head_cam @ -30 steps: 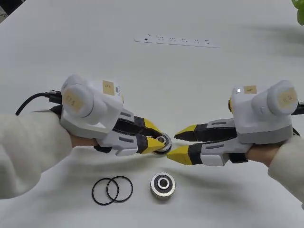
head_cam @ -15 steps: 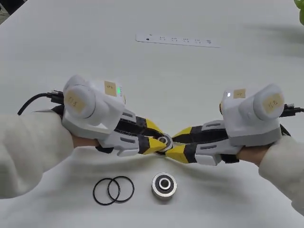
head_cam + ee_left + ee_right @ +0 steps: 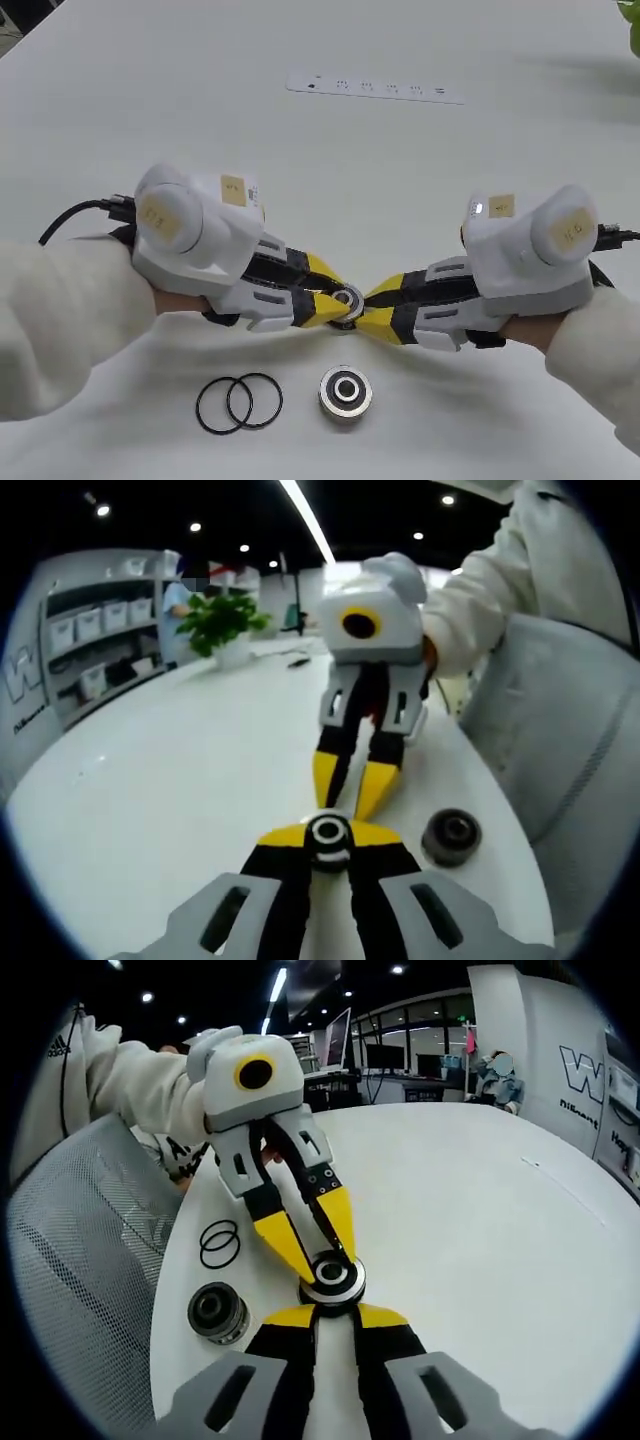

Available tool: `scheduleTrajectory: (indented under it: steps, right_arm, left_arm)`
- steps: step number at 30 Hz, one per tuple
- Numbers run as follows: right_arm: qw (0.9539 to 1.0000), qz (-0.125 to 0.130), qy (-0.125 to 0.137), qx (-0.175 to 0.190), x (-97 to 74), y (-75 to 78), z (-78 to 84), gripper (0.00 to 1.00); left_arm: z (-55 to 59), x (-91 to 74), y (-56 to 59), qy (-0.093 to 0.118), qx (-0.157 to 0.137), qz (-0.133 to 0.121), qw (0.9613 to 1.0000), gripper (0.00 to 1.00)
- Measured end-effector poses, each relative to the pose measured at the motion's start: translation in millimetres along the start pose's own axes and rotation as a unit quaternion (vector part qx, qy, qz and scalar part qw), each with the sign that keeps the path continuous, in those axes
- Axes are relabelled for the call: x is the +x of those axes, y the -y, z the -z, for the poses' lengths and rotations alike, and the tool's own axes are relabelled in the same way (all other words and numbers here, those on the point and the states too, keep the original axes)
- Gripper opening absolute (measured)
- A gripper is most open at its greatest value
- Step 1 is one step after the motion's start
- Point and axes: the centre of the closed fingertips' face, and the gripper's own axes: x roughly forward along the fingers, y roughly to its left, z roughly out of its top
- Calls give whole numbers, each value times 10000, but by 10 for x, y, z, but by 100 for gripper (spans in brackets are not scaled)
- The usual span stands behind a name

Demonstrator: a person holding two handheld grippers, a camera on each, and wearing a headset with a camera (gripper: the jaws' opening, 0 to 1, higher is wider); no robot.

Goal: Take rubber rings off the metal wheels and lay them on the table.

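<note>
We are in the middle of stripping a wheel. The left gripper (image 3: 336, 297) pinches one metal wheel (image 3: 348, 296) between its jaws and holds it just above the counter (image 3: 420, 180), at the centre of the work. The right gripper (image 3: 368, 306) meets it tip to tip from the other side. Its jaws are drawn narrow against the wheel's rim, and we cannot tell whether they have hold of anything there. In the right gripper view the held wheel shows a dark band around its edge, which we take for a rubber ring not yet removed.

The next move, as we judge it, calls for the right jaws to catch that band alone and roll or peel it off sideways. The left jaws must keep the wheel from turning or slipping. The ring then goes down beside the others.

By our count there are two grippers and two metal wheels: the one being held, and a second wheel (image 3: 345, 391) lying flat on the counter just below the jaws. Two loose rubber rings (image 3: 238, 402) overlap each other to the left of that wheel. One white power strip (image 3: 375, 87) lies well apart at the far side.
</note>
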Motion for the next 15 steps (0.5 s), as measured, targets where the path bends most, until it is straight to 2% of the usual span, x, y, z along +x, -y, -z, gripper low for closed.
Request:
scheduleTrajectory:
  steps: [4,15]
  right_arm:
    - [9999,22,-53,-123,-11,2,15,6]
    - [9998,79,-122,-135,-13,9,23,2]
  left_arm:
    - [5,-1,-3,-18,53,-16,10000,14]
    - [11,-2,-7,-45,132,-47,9999,14]
